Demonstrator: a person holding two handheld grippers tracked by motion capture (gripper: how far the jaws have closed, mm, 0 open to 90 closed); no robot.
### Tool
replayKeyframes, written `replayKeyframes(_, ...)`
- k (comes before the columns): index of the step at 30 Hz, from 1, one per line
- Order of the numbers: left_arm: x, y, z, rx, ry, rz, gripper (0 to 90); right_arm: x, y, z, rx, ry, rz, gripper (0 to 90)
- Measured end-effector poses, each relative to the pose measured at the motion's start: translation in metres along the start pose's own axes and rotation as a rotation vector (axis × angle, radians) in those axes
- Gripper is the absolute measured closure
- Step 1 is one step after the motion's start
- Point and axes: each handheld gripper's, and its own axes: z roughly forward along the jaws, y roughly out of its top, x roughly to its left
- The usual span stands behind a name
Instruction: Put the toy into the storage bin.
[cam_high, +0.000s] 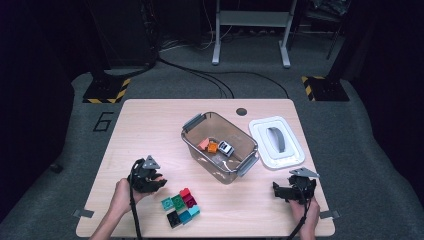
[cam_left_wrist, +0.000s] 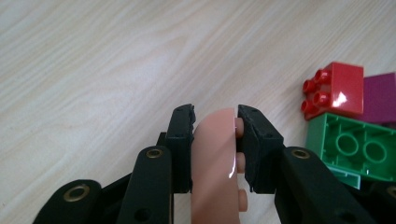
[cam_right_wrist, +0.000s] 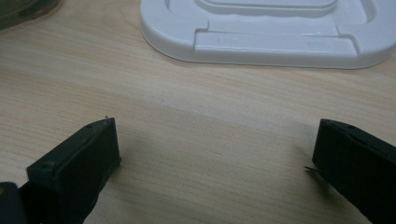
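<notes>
Gripping a salmon-pink brick (cam_left_wrist: 215, 158) between its two black jaws, the left gripper (cam_high: 148, 179) sits at the near left of the table (cam_high: 145, 120), the pads pressed flat on the brick's smooth curved face and its studded side. Just to that gripper's right lies the cluster of loose bricks: a red brick (cam_left_wrist: 337, 88), a green brick (cam_left_wrist: 357, 147) open side up, and a magenta one (cam_left_wrist: 380, 95) behind them. Farther right and beyond stands the clear bin (cam_high: 220, 145), a few small pieces already inside, and past it the white lid (cam_high: 276, 141) lies flat on the table. The right gripper (cam_high: 294, 189) rests at the near right, jaws spread wide with nothing between them, the lid just ahead of it. The risk, as I judge it: the curved glossy face gives the pad little purchase, so the brick could twist or slip out on the way to the bin, or clip the bin's rim.
</notes>
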Motion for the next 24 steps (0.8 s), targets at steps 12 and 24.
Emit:
replayKeyframes(12,0.011,0.024,-0.009,-0.056,0.007,0.0,67.2,0.0,0.0,0.0,0.0,0.0,-0.001,0.0)
replayKeyframes(24,0.017,0.048,-0.015,-0.093,0.013,0.002,67.2,0.0,0.0,0.0,0.0,0.0,-0.001,0.0)
